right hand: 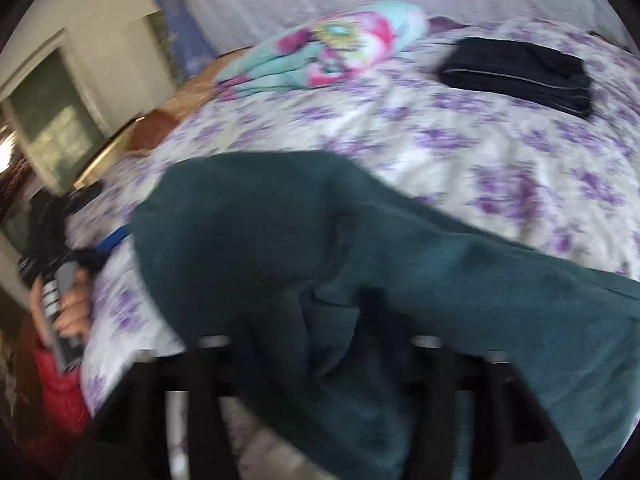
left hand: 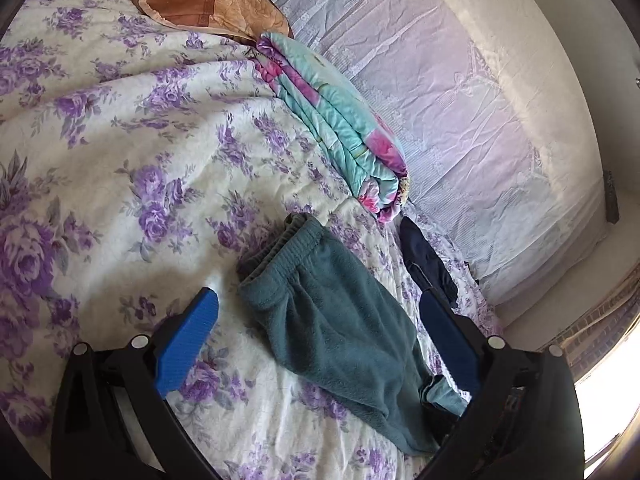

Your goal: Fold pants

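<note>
Left wrist view first: floral purple bedspread (left hand: pixel 120 152) takes up most of the frame, and everything else is placed against it. Teal fleece pants (left hand: pixel 332 320) lie on its near part, already doubled lengthwise by the look of it, elastic waistband at the far end, legs running back toward the camera. Rolled turquoise-and-pink blanket (left hand: pixel 336 120) sits further up the bedspread beyond the waistband. A dark folded garment (left hand: pixel 426 264) lies just beside the pants on the window side, probably one already done.

Left gripper (left hand: pixel 320 312) hangs over the bedspread with jaws spread wide, blue pads (left hand: pixel 188 344) clear of the cloth; the pants lie between the two fingers but nothing is pinched.

Right wrist view is badly motion-blurred. Pants (right hand: pixel 360 272) drape right over the front of the right gripper (right hand: pixel 320 360), hiding the fingertips. Jaws read as released wide, not clamped; whether fleece sits between them I cannot tell. A hand (right hand: pixel 70 308) with a red sleeve shows at the bedspread's left edge, holding the other tool.

Step, as judged: mid-fold, one leg end just carried over and let go. Next move calls for a fresh pinch on the leg ends or waistband corner, both sides together, then laying the halves flush without dragging the lower layer.
</note>
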`<state>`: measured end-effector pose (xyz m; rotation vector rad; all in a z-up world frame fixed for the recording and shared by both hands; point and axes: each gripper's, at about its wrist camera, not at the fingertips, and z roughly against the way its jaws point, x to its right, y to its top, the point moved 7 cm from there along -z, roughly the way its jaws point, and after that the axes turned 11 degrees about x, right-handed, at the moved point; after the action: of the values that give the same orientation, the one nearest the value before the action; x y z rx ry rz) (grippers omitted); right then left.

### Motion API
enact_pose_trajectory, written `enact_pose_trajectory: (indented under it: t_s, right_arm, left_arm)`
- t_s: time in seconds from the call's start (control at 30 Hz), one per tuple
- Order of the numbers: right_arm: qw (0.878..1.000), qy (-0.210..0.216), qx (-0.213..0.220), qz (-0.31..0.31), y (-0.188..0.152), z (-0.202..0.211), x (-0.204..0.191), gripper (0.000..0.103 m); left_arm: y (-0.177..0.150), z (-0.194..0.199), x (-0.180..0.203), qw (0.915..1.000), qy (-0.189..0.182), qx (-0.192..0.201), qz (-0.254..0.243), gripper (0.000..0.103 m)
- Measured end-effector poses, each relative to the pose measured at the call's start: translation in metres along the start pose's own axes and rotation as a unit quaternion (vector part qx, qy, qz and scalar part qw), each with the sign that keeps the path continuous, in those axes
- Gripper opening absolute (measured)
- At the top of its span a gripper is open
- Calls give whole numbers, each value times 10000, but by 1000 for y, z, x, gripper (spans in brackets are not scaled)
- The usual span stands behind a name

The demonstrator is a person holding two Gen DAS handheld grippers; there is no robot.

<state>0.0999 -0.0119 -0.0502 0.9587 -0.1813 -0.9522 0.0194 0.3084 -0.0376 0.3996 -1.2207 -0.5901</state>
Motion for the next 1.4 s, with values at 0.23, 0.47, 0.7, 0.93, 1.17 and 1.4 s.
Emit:
enact_pose_trajectory:
  t_s: [0.23, 0.47, 0.7, 0.93, 1.17, 1.4]
  right_arm:
    - [9948, -477, 837, 322, 29, 52, 4, 81]
    - [9788, -1787, -60, 1001, 3, -5, 45, 94]
    - [9861, -1377, 485, 792, 23, 19, 33, 97]
    - [9924, -1061, 380, 496, 18, 13, 38, 100]
    - [9888, -1080, -243, 1004, -29, 26, 36, 100]
    - [9910, -945, 834, 456, -13, 75, 50, 100]
  left_arm:
    - [1, -1, -3, 10000, 31, 2, -14, 98]
    - [-2, -3, -4, 9997, 178, -53, -146, 98]
    - [-5, -9, -3, 9988, 361, -134, -293, 98]
    - [-8, -11, -4, 9981, 435, -243, -371, 98]
    - [-14, -11, -2, 9963, 539, -509, -441, 98]
    - [-36, -17, 14, 9836, 1223, -886, -981, 98]
